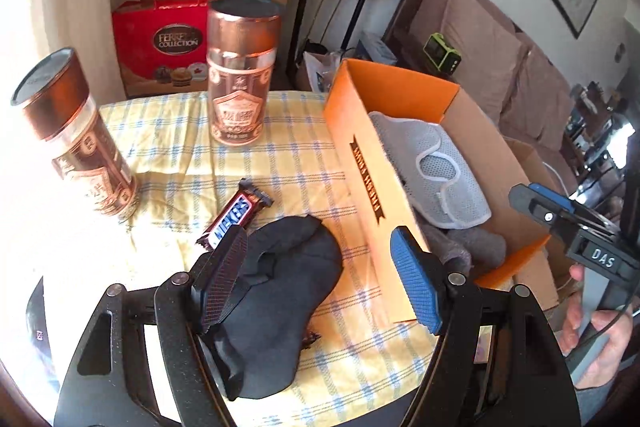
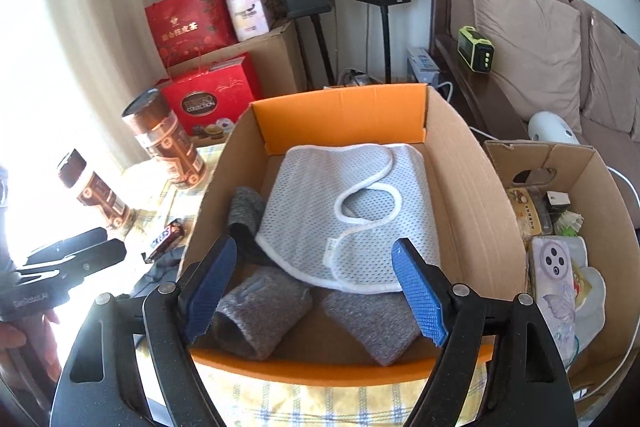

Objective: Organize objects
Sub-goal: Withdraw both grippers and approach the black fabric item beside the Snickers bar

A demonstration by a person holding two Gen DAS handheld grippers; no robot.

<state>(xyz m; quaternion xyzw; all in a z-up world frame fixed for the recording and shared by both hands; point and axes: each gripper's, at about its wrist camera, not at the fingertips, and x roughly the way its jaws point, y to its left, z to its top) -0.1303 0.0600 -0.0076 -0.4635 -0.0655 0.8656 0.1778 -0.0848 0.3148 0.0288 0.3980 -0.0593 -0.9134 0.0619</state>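
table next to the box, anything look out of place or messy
Yes. A dark sock lies crumpled on the checked cloth beside a candy bar, while the grey socks already sit in the orange box.

Box wall [image 1: 372,163] and two tins [image 1: 240,75] flank open tablecloth [image 1: 304,155].

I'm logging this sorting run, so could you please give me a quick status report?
Left gripper open over black cloth on table. Right gripper open, empty, above orange box. Snickers bar beside cloth. Nothing blocking.
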